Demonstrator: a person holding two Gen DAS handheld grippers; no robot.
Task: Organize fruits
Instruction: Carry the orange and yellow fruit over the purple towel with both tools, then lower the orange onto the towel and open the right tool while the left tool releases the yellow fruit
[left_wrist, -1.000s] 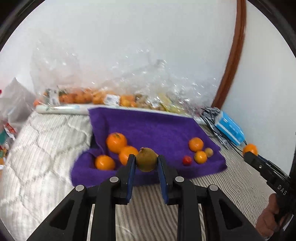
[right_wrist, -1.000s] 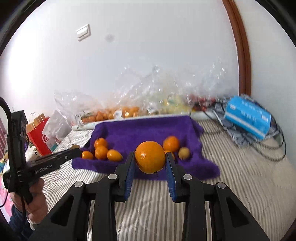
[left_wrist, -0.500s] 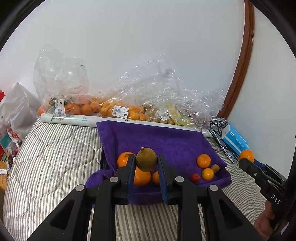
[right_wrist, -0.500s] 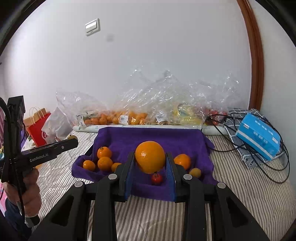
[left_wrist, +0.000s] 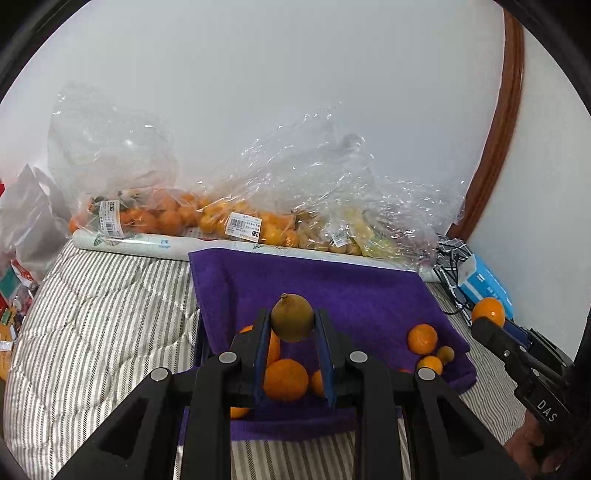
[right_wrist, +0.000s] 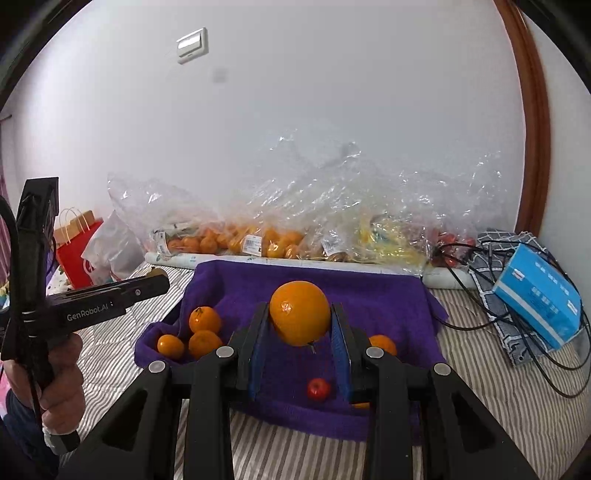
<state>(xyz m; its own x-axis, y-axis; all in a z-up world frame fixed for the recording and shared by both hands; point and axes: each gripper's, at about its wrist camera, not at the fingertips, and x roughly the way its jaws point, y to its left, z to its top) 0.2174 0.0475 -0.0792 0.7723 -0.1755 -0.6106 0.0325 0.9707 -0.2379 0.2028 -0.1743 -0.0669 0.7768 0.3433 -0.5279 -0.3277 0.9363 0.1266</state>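
Note:
My left gripper (left_wrist: 291, 325) is shut on a small olive-brown fruit (left_wrist: 292, 316), held above the near left part of a purple towel (left_wrist: 343, 291). Under it lie oranges (left_wrist: 285, 380); more small oranges (left_wrist: 422, 338) sit at the towel's right edge. My right gripper (right_wrist: 300, 321) is shut on a large orange (right_wrist: 300, 312) above the same purple towel (right_wrist: 369, 295). A red cherry tomato (right_wrist: 318, 388) lies below it. Three oranges (right_wrist: 204, 319) cluster on the towel's left. The other hand-held gripper (right_wrist: 110, 295) appears at the left of the right wrist view.
Clear plastic bags of oranges (left_wrist: 236, 218) and yellow fruit (right_wrist: 384, 236) line the wall behind a paper roll (left_wrist: 159, 242). A blue box (right_wrist: 539, 295) and black cables (right_wrist: 480, 280) lie to the right on the striped bedcover (left_wrist: 103, 317). A red paper bag (right_wrist: 75, 251) stands at left.
Both grippers, each still holding its fruit, have moved back from the towel and tilted up, so the towel sits lower in view and more of the bags and wall shows.

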